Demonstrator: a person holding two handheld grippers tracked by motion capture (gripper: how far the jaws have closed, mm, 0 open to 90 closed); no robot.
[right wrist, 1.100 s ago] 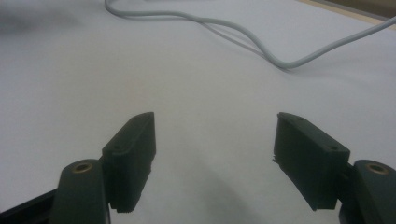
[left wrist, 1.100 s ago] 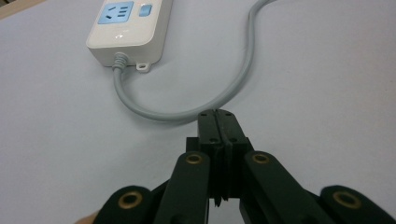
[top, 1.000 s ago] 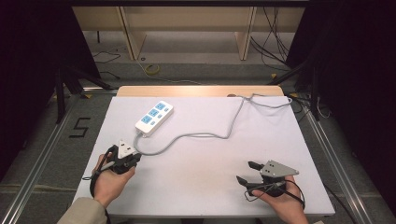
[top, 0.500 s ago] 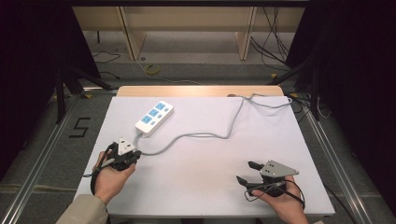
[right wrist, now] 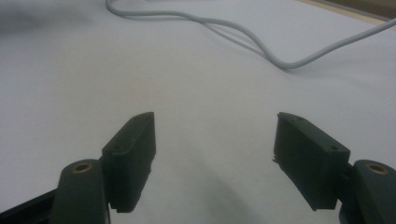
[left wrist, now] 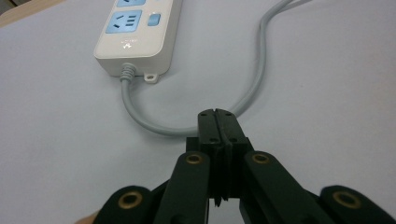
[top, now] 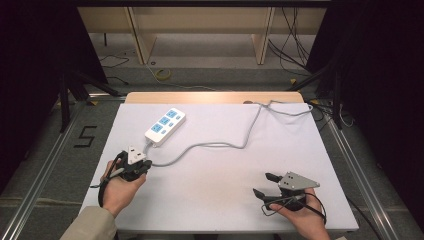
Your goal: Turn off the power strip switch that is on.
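Left gripper view: we see our left gripper's [left wrist: 218, 113] black fingers pressed together, empty, tips just at the grey cable [left wrist: 154, 125] curving out of the white plastic power strip with blue sockets [left wrist: 137, 35] at 11 o'clock. Our right gripper's [right wrist: 214, 154] fingers are spread wide over bare desk [right wrist: 196, 88]. From the high view, the strip lies at the desk's 10 o'clock, its cable trailing toward 1 o'clock.

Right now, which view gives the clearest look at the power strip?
The high view: the whole power strip lies on the table with its blue sockets and grey cable traceable. The left gripper view gives a close look at its near end. The right gripper view catches part of the cable.
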